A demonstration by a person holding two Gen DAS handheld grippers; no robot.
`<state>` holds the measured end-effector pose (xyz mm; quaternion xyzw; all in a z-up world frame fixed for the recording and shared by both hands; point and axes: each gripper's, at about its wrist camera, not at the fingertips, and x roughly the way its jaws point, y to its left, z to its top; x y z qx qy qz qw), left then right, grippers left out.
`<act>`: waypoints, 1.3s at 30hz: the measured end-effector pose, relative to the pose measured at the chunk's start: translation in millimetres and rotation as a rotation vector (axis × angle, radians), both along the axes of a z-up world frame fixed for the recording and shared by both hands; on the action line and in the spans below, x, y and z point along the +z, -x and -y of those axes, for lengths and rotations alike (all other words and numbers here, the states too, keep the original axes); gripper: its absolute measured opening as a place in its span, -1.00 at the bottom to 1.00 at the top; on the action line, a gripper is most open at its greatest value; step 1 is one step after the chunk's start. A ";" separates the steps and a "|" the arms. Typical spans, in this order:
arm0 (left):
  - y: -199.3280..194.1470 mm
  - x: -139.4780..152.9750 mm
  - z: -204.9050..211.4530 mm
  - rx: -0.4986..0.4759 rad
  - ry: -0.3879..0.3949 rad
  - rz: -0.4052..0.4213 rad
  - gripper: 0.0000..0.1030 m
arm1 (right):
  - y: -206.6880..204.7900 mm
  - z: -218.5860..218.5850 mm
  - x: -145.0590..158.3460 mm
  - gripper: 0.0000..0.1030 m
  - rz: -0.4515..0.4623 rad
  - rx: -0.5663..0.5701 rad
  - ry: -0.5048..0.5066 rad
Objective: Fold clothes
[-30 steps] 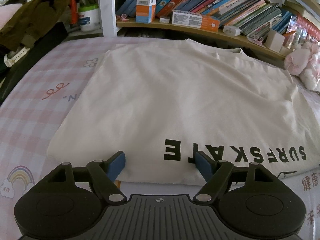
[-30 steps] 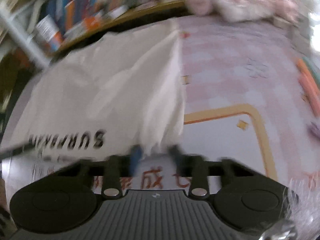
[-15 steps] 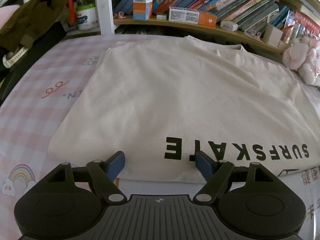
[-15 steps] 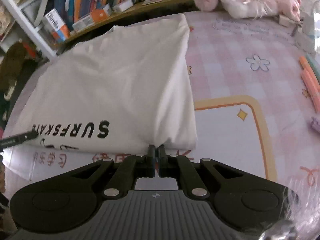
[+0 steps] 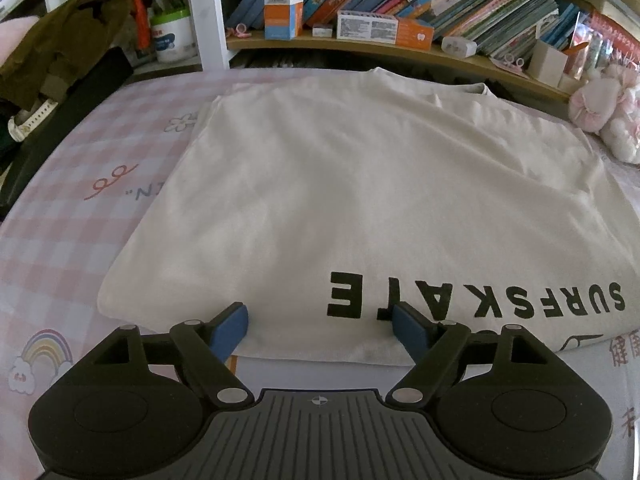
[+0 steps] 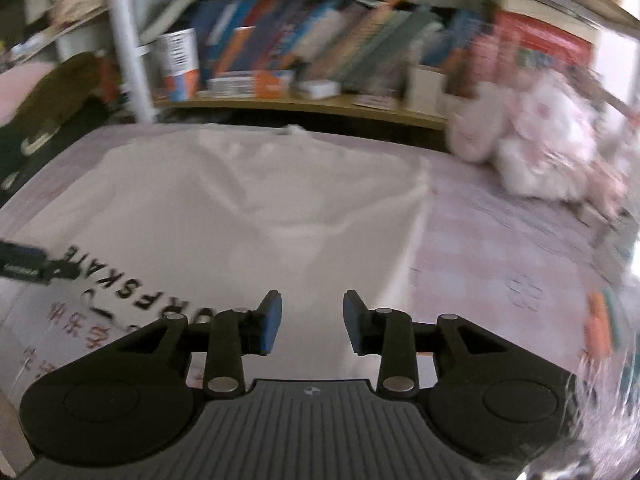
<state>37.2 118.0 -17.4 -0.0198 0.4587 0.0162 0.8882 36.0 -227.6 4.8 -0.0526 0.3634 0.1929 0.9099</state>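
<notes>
Above the cream shirt [image 5: 340, 200], the left gripper [image 5: 320, 320] tilts down, jaws wide; the right gripper [image 6: 312, 320] has just been opening, nothing between its jaws.

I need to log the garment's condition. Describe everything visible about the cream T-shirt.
The cream T-shirt looks like soft, lightly wrinkled cotton. It lies flat on the pink checked bedspread, side edges folded in, neckline toward the bookshelf, black SURFSKATE print near the hem. The left gripper is open at that hem; the right gripper, its jaws just opened, holds nothing.
</notes>
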 end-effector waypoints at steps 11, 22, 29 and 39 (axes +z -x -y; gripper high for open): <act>0.3 -1.4 0.8 0.027 -0.005 -0.002 0.59 | -3.6 -8.7 -38.8 -0.37 -0.117 0.070 0.050; 15.9 3.4 -26.9 0.189 0.064 0.011 0.59 | 0.6 -7.6 -40.2 -0.34 -0.089 0.115 0.074; 38.9 5.1 -66.7 0.432 0.294 0.027 0.53 | 1.2 -7.6 -40.2 -0.27 -0.087 0.128 0.075; 66.1 -12.3 -113.1 0.735 0.655 0.081 0.47 | 5.0 -7.1 -41.4 -0.25 -0.073 0.130 0.066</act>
